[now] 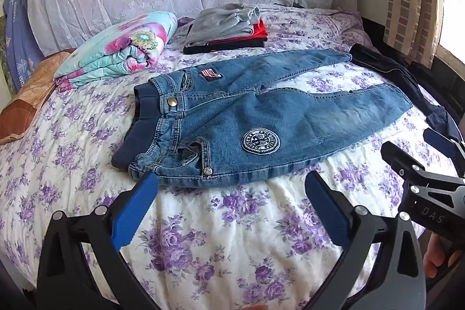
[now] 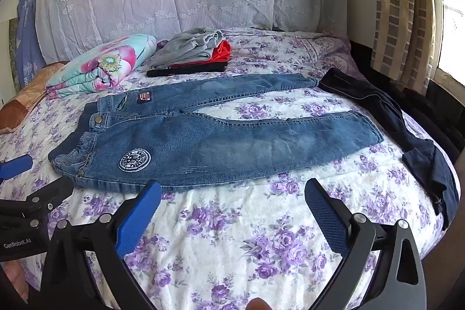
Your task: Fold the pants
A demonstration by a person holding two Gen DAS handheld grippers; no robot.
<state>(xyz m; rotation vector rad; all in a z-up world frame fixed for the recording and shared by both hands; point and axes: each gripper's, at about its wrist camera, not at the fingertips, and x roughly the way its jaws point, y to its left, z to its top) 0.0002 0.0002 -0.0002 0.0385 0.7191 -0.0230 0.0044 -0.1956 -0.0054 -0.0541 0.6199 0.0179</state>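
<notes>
Denim pants point(image 2: 203, 144) flat just beyond both grippers' spread fingers point(image 2: 136, 217).

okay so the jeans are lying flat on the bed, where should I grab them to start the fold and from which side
Grip the jeans along their near edge: left gripper at the near waistband corner, right gripper at the near leg's hem. Come in low from the near side. Both jaws stand open and empty, and the legs lie spread, so the near leg can likely fold onto the far one.

Jeans point(image 2: 203, 147) flat on floral bed point(image 2: 232, 237)
</notes>
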